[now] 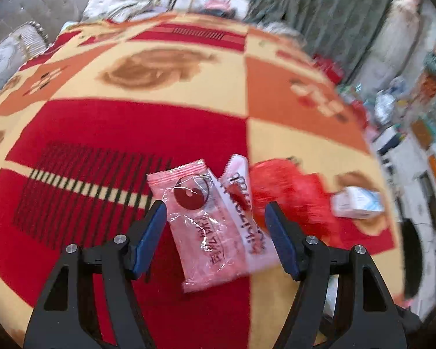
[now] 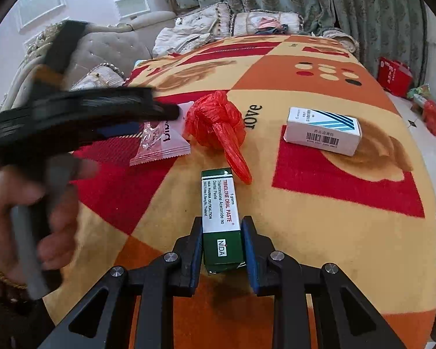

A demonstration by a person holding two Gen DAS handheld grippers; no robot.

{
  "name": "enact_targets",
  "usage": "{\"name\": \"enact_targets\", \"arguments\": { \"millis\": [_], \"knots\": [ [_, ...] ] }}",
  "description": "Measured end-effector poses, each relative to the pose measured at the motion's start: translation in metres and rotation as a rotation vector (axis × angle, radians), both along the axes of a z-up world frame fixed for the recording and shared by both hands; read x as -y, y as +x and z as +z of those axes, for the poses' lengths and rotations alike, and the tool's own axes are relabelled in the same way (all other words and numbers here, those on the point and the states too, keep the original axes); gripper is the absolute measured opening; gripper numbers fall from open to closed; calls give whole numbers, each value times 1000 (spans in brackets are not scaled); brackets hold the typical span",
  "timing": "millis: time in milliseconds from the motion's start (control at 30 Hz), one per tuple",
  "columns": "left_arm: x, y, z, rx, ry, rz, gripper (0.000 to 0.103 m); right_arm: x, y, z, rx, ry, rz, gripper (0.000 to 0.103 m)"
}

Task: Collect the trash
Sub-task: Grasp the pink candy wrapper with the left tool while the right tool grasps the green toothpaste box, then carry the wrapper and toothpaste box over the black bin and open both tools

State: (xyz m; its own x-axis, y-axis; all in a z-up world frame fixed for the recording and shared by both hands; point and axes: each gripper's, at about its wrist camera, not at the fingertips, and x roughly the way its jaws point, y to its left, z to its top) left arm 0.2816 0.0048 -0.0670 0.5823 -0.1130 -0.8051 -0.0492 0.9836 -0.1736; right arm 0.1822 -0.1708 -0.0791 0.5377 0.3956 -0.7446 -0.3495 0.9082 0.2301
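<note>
I'm looking across the patterned blanket (image 2: 319,192), a spread of red, orange and cream squares that fills most of both views. Cushions (image 2: 215,20) are piled at its far end, in front of a grey-green curtain (image 2: 348,5).

On the blanket the trash lies in a loose cluster. The knotted red plastic bag (image 2: 218,122) sits near the middle, its tail pointing toward me. Well apart to its right lies a white box (image 2: 324,131) with blue stripes and a barcode. Just left of the bag are two pink wrappers (image 1: 215,221), overlapping each other.

My left gripper (image 1: 215,229) hovers over those wrappers with its jaws apart; the pads flank them without pressing on them. In the right wrist view that gripper is a dark blur, with the person's hand (image 2: 23,218) around its handle.

My right gripper (image 2: 222,238) is clamped on the green and white paste box (image 2: 219,212), the blue pads pressing both long sides near its close end. The box's far end almost meets the bag's tail.
</note>
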Motion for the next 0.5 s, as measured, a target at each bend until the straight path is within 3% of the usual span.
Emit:
{"name": "enact_targets", "arguments": {
  "millis": [133, 167, 200, 300, 500],
  "knots": [
    [3, -7, -12, 38, 65, 12, 68, 5, 2, 0, -11, 37, 3, 25],
    [2, -10, -12, 46, 69, 14, 61, 6, 2, -1, -15, 51, 3, 25],
    [0, -14, -12, 53, 77, 25, 41, 8, 3, -1, -19, 63, 2, 25],
    [-9, -29, -8, 59, 45, 40, 25, 10, 2, 1, -15, 76, 14, 24],
    [-16, -86, 12, 112, 35, 44, 21, 17, -11, 11, 1, 115, 47, 23]
  ]
}}
